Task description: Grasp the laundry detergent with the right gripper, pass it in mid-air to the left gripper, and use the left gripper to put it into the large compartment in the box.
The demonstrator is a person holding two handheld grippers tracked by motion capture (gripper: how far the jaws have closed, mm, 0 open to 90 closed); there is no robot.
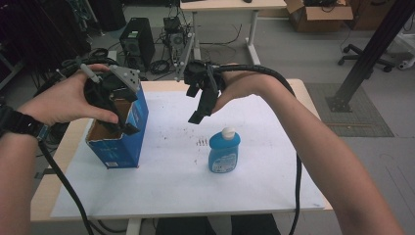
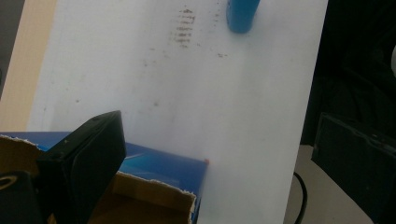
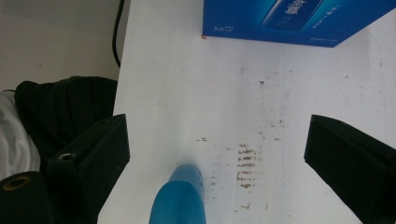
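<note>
Blue bottle (image 1: 224, 152) stands upright mid-table on the white sheet (image 1: 274, 161), white cap on top, pale label on its front, bare sheet all round it. Blue box (image 1: 120, 132) sits well to its left near the sheet's left edge, top open. Left gripper (image 1: 120, 120) at the box mouth, jaws apart, nothing held. Right gripper (image 1: 198, 110) hangs above the bottle, jaws wide, empty.

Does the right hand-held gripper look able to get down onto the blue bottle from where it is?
Probably yes. The right hand-held gripper hangs above the bottle with its jaws wide apart and empty. The bottle stands alone on the white sheet, apart from the box.
</note>
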